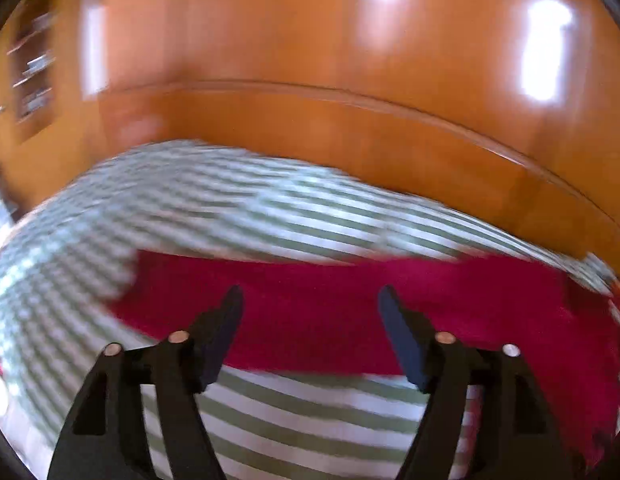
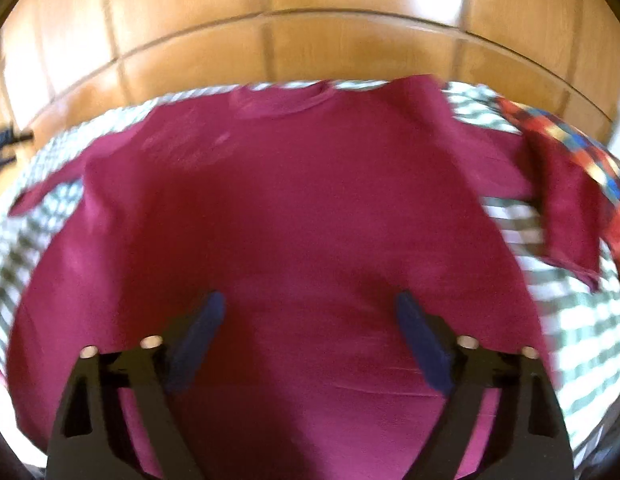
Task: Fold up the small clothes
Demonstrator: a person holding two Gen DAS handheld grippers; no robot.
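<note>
**K:** Wood-panelled wall (image 2: 310, 40) behind, striped bedcover (image 1: 270, 408) carrying everything. Jaw status?

**M:** Both sets spread, nothing between them. Left gripper (image 1: 310, 300) hangs over a strip of the maroon T-shirt (image 2: 290, 208) near its left edge. Right gripper (image 2: 310, 304) hangs over the lower body, near the hem.

**K:** Shirt layout?

**M:** Flat, collar toward the far edge of the cover, right sleeve partly folded in. Plaid garment (image 2: 570, 148) at the far right corner touches or overlaps that sleeve; can't tell which.

**K:** Next fold?

**M:** My read: pinch both hem corners, lift together, carry to the collar evenly, and stay clear of the plaid.

**K:** Labels, print?

**M:** None readable. Too blurred.
</note>
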